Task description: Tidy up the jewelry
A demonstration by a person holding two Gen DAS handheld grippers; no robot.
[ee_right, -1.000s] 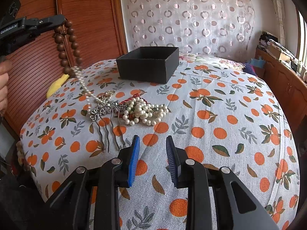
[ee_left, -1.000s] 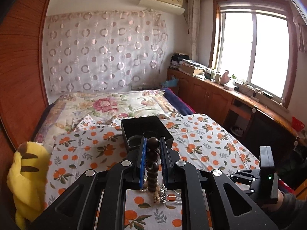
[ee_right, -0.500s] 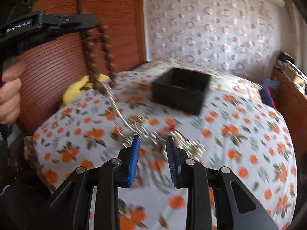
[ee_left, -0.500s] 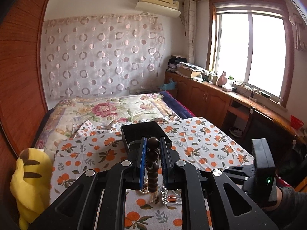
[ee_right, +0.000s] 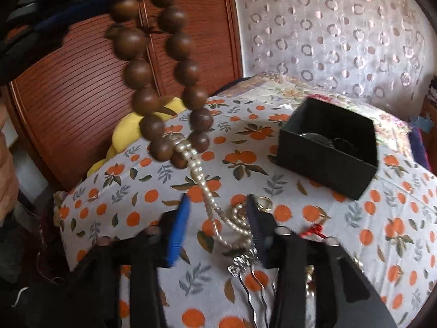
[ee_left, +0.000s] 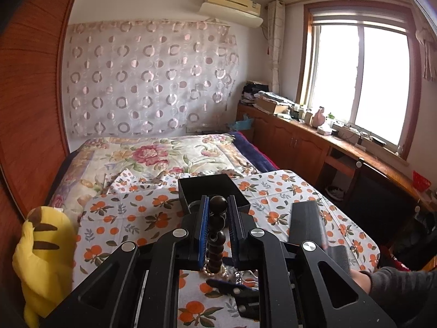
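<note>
The wooden bead bracelet (ee_right: 161, 71) is pinched in the left claw (ee_left: 218, 213), hanging lengthwise downward with a pearl strand (ee_right: 210, 199) snagged below. The right claw (ee_right: 218, 218) is spread, just widened, around the pearls untouched, near the black box (ee_right: 327, 158) on the bed.

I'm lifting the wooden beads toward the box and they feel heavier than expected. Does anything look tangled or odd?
Yes. The wooden bead bracelet, clamped in the left tongs, has a pearl strand snagged at its bottom loop. The pearls trail up from the jewelry pile between the right tongs, whose jaws have just been opening, so both would be dragged toward the black box.
</note>
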